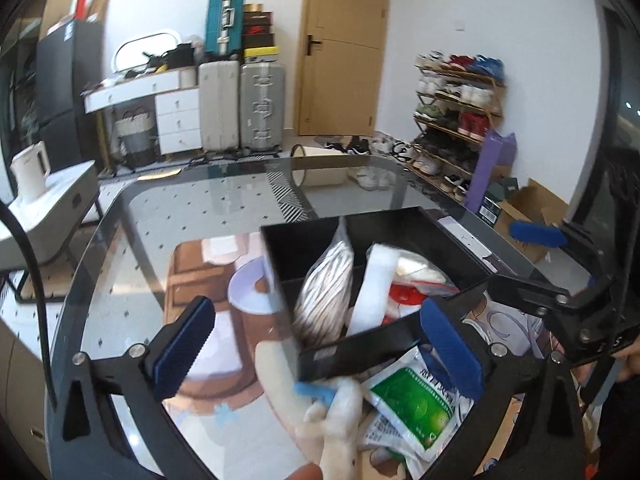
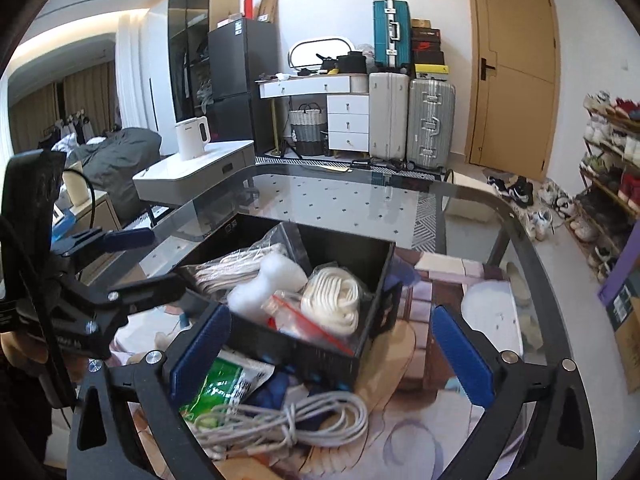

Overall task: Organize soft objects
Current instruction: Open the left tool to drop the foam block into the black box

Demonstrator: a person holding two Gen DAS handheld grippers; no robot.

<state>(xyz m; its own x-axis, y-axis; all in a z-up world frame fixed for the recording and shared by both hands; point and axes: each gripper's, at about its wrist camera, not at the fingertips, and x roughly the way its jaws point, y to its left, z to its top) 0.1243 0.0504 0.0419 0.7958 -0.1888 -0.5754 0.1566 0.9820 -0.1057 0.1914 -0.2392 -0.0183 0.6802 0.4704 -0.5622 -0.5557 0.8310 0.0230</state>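
**A:** What is the setting?

**B:** A lived-in room with white walls and a tan door (image 2: 516,64). Suitcases (image 2: 430,124) stand by a white dresser (image 2: 346,120), and a shoe rack (image 1: 456,120) lines one wall. In front is a glass worktop (image 2: 340,196) with a dark rounded rim; a printed mat lies on its near part.

**A:** What sits on it?

**B:** A black divided tray (image 2: 376,256) rests on the mat. It holds a bagged bundle of grey cord (image 1: 326,292), white foam (image 2: 266,284), a coil of white rope (image 2: 332,304) and a red-edged clear bag. Just in front of the tray lie a green sachet (image 1: 412,408), a loose grey cable (image 2: 288,424) and a pale plush toy (image 1: 336,420).

**A:** And the tongs?

**B:** Both are spread wide with nothing between the pads. The left tongs (image 1: 316,352) hang over the tray's near corner; the right tongs (image 2: 332,360) straddle its front wall.

**A:** Do the views differ?

**B:** Only the right view shows the cable, a white kettle (image 2: 192,136) on a side table and a black fridge. Only the left shows the plush toy. Each view catches the other tongs at its edge.
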